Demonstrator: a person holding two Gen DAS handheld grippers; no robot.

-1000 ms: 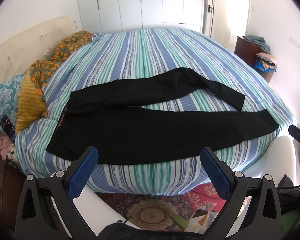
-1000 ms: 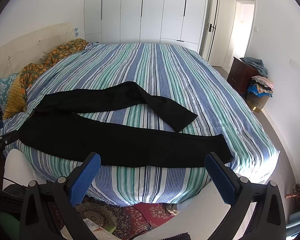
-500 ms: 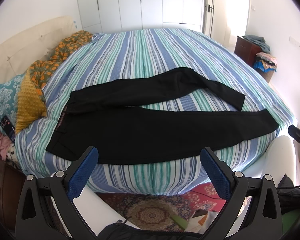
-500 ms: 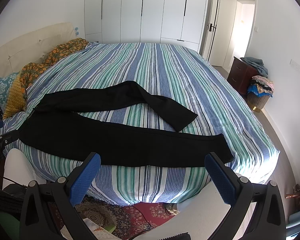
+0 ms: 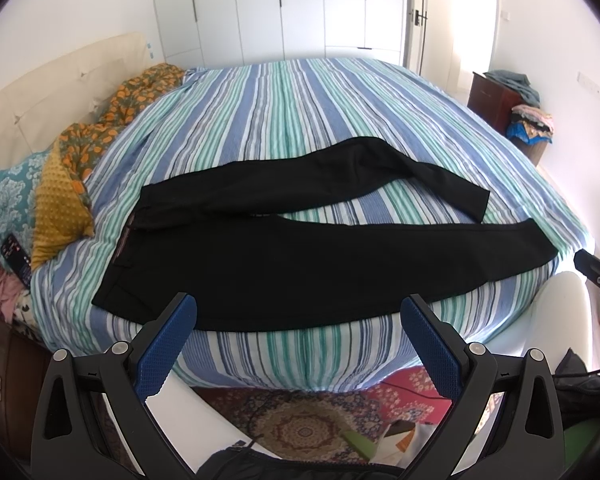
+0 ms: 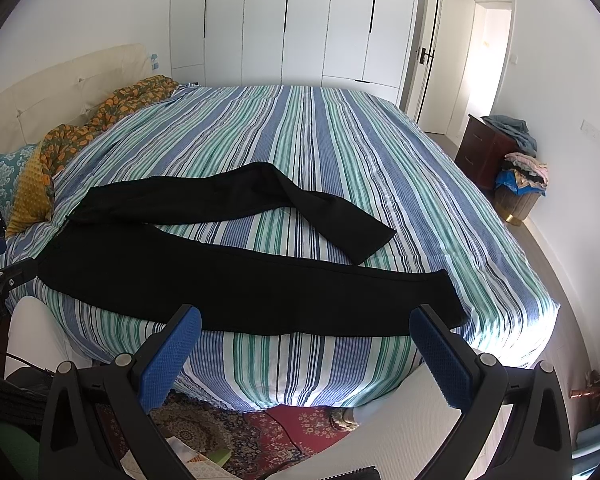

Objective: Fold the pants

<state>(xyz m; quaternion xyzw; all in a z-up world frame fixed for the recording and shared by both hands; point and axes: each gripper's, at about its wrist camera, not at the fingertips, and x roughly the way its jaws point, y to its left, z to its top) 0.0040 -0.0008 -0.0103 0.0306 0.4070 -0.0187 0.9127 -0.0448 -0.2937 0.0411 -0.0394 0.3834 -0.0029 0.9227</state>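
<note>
Bed point(image 5: 300, 92), striped cover: bore the pants point(image 5: 300, 264), black, spread unfolded near the front edge, waist to the left, near leg straight, far leg bent and angled away. Fold judged not begun; best start likely to lift the far leg by its hem and lay it squarely over the near one, seams matched. Left gripper point(image 5: 298, 326) and right gripper point(image 6: 304, 338): both hovered off the mattress edge, level, jaws spread wide, nothing between them.
</note>
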